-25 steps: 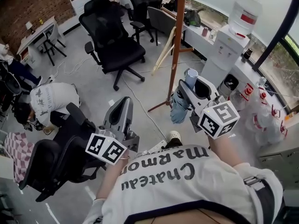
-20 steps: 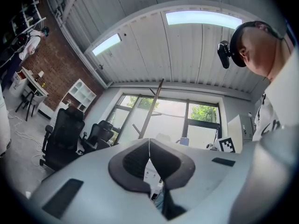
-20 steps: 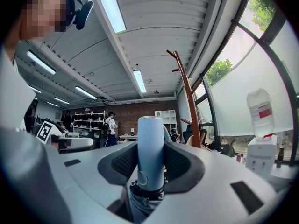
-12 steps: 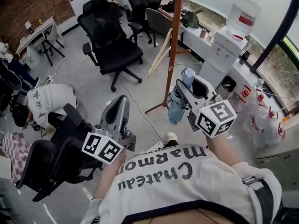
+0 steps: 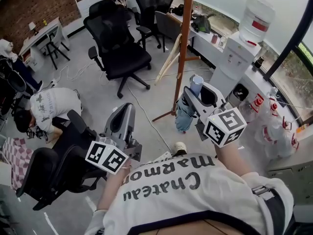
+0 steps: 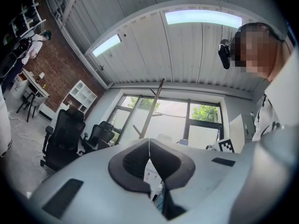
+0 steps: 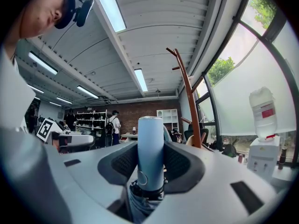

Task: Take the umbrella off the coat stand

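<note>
Grasping umbrella (image 5: 184,115) upright, handle up: right gripper (image 5: 196,91); left gripper (image 5: 125,110) clenched, empty.

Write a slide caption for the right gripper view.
Right gripper shut on the handle of a folded blue umbrella, with the wooden coat stand behind it to the right.

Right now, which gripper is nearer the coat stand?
Right. The right gripper, shut on the umbrella, sits just to the right of the coat stand pole in the head view. The left gripper, jaws together and empty, is well off to the pole's left.
</note>
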`<state>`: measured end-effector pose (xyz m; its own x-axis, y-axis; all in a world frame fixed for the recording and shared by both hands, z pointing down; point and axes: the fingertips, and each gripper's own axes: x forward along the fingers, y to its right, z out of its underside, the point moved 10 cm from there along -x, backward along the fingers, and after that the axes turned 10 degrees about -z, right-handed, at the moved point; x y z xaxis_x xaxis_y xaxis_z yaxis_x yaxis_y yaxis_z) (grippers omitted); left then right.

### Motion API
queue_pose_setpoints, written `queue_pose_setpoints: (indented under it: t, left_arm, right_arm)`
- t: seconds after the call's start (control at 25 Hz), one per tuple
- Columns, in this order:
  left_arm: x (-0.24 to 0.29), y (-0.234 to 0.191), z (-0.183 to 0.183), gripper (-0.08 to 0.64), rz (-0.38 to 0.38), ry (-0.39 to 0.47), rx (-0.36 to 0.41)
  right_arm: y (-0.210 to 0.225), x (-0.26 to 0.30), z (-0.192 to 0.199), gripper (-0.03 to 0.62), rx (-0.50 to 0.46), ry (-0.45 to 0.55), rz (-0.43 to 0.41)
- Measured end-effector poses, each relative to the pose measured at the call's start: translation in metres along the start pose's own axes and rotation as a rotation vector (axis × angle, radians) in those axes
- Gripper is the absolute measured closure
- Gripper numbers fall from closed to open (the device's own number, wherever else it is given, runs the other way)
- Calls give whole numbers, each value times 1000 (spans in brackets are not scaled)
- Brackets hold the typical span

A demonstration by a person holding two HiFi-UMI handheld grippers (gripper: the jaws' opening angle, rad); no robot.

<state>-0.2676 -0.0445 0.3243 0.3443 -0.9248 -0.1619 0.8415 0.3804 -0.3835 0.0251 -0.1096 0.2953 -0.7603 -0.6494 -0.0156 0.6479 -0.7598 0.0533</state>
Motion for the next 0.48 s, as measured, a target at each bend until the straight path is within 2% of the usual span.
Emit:
queue_pose_setpoints:
  t: [0.48]
  left_arm:
    - [11, 6, 3, 535, 0, -12, -4]
  right_arm:
    - [13, -5, 2, 425, 11, -8, 16]
